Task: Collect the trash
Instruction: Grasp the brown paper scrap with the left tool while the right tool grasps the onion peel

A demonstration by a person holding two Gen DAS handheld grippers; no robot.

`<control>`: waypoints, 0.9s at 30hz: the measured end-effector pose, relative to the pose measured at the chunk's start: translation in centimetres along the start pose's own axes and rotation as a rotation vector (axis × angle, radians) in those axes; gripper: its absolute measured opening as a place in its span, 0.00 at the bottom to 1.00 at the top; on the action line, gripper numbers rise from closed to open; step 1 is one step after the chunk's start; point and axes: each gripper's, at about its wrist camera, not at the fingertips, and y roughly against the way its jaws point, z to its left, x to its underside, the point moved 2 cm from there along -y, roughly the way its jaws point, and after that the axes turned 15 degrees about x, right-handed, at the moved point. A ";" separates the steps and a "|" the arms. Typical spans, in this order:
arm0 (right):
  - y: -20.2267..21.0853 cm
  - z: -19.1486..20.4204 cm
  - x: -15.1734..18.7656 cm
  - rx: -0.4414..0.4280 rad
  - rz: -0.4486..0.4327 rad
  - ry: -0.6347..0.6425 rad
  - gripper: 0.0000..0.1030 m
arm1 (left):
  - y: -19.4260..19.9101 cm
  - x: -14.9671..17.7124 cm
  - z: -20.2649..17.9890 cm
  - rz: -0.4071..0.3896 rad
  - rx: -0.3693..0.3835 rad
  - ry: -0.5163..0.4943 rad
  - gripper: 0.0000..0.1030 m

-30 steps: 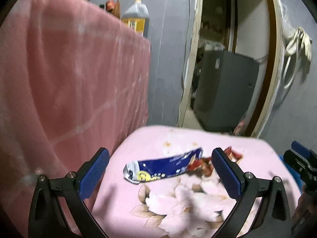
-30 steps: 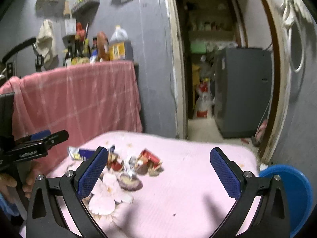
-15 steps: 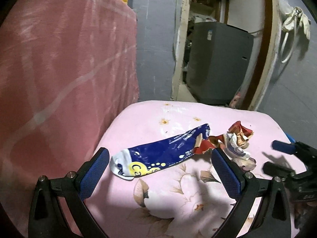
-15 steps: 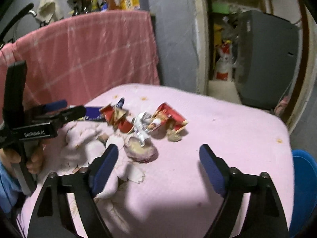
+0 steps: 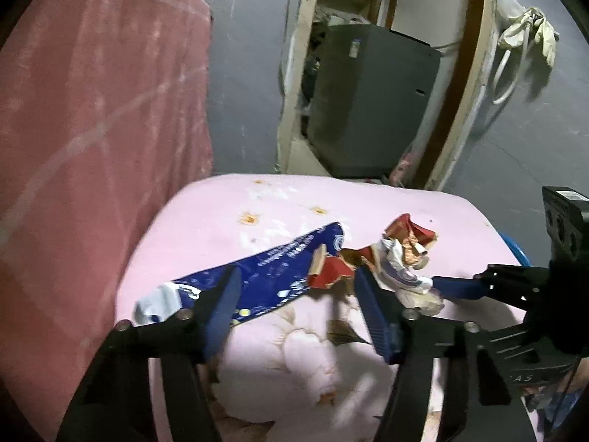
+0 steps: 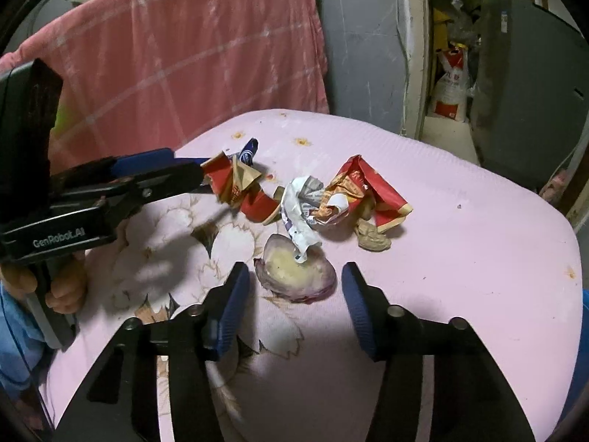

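I had both jaws closing: left gripper [image 5: 294, 291] over the blue wrapper [image 5: 279, 276], right gripper [image 6: 292, 287] around the onion peel [image 6: 298, 270], neither gripping yet

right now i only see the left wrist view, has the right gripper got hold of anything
Observer: No. The right gripper is open. Its jaws have just been closing, and a curved purple-edged onion skin lies between the fingers, with a gap on each side.
Operator: is that skin free to lift
Observer: Not quite. The lower end of the crumpled white wrapper hangs into the onion skin's hollow and touches it.
Operator: anything hidden behind the pile
Observer: A tan lumpy shell, perhaps a peanut, lies against the crumpled red and gold wrapper.
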 end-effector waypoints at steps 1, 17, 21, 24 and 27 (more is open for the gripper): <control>0.1 0.0 0.0 -0.003 -0.001 -0.001 0.41 | -0.2 -0.1 0.0 0.007 0.011 0.003 0.46; 1.8 -1.2 1.6 0.014 -0.055 -0.025 0.31 | -1.4 -0.2 -0.5 0.057 0.066 0.002 0.15; 2.0 -1.1 1.6 0.021 -0.070 -0.026 0.31 | -1.6 0.1 -0.9 0.063 0.058 -0.016 0.13; 2.1 -1.1 1.6 0.028 -0.078 -0.022 0.31 | -1.7 0.3 -1.1 0.066 0.052 -0.028 0.11; 2.4 -1.2 1.8 0.026 -0.092 -0.025 0.30 | -1.7 0.5 -1.1 0.064 0.055 -0.034 0.09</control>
